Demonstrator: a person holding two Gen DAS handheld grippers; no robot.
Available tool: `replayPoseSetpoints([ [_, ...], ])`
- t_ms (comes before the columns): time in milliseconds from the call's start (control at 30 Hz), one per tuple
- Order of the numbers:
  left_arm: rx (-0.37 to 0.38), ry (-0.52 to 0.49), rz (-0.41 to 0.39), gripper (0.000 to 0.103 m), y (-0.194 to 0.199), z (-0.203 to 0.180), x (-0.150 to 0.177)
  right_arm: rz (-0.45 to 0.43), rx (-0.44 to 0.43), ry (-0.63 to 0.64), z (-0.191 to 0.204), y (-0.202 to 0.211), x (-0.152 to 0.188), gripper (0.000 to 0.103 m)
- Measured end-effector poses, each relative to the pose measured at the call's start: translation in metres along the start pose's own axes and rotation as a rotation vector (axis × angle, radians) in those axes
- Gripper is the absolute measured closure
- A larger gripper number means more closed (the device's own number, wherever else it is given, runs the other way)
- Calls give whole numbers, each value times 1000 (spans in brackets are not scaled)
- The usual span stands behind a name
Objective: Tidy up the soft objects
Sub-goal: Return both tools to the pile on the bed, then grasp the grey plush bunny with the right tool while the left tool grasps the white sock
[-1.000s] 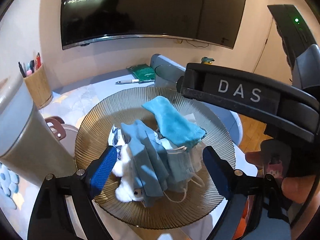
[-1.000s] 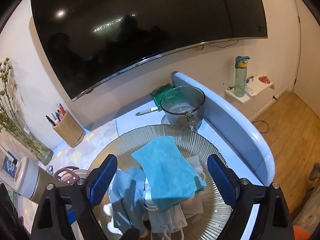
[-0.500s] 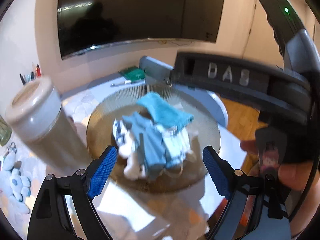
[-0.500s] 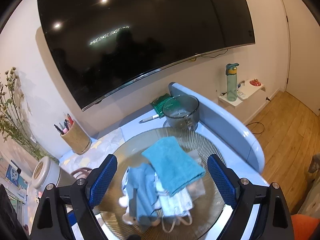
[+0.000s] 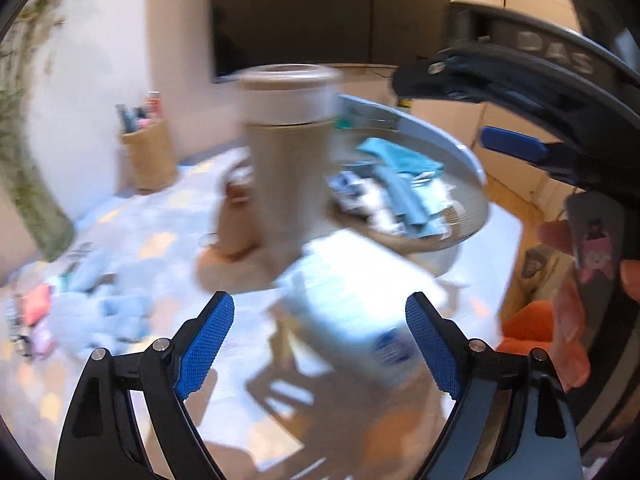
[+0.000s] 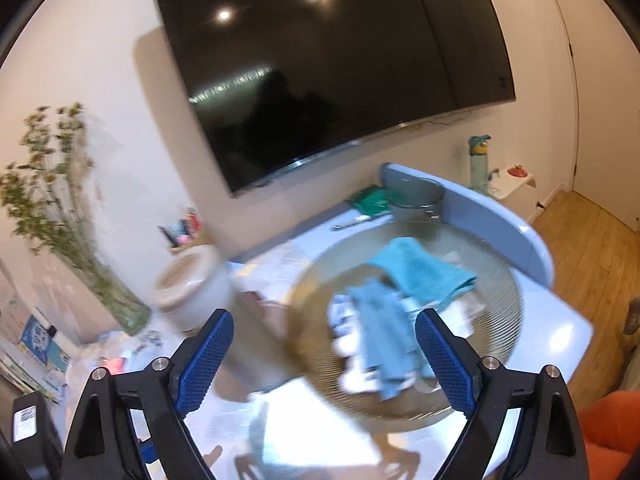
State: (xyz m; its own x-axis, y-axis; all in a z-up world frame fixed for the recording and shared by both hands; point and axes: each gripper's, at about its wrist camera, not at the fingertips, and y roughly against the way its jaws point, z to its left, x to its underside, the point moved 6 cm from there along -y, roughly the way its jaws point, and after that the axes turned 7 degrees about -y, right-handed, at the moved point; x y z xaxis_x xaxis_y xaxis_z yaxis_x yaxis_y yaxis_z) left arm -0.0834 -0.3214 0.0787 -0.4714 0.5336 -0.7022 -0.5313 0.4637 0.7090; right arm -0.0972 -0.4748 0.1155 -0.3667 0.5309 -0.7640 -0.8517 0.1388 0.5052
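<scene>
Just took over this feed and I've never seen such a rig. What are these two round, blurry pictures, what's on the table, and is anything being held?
There is no robot. A person carries a hand-held gripper in each hand, each with a fisheye camera looking along its two blue-padded fingers.

One picture is from the left hand-held gripper; the other is from the right hand-held gripper. Both stand open and hold nothing. The blur suggests fast motion.

On the table sits a ribbed plate with a pile of cloths, a teal towel on top. Beside it stand a beige cup and a pen holder. More soft things lie at the left, too blurred to name.
</scene>
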Motion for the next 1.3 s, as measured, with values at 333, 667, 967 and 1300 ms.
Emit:
replayPoseSetpoints([
  [333,-227,89,63,16,12,165,50,-35,-177,33,133,-20,76,2],
  [667,-338,440,126,16,10,331,132,144,-285,206,250,-91,149,2],
  [967,-373,563,157,16,-12,383,180,284,-247,435,285,-150,200,2],
  [1300,-403,531,161,1,-20,387,182,343,-306,617,265,-162,205,1],
])
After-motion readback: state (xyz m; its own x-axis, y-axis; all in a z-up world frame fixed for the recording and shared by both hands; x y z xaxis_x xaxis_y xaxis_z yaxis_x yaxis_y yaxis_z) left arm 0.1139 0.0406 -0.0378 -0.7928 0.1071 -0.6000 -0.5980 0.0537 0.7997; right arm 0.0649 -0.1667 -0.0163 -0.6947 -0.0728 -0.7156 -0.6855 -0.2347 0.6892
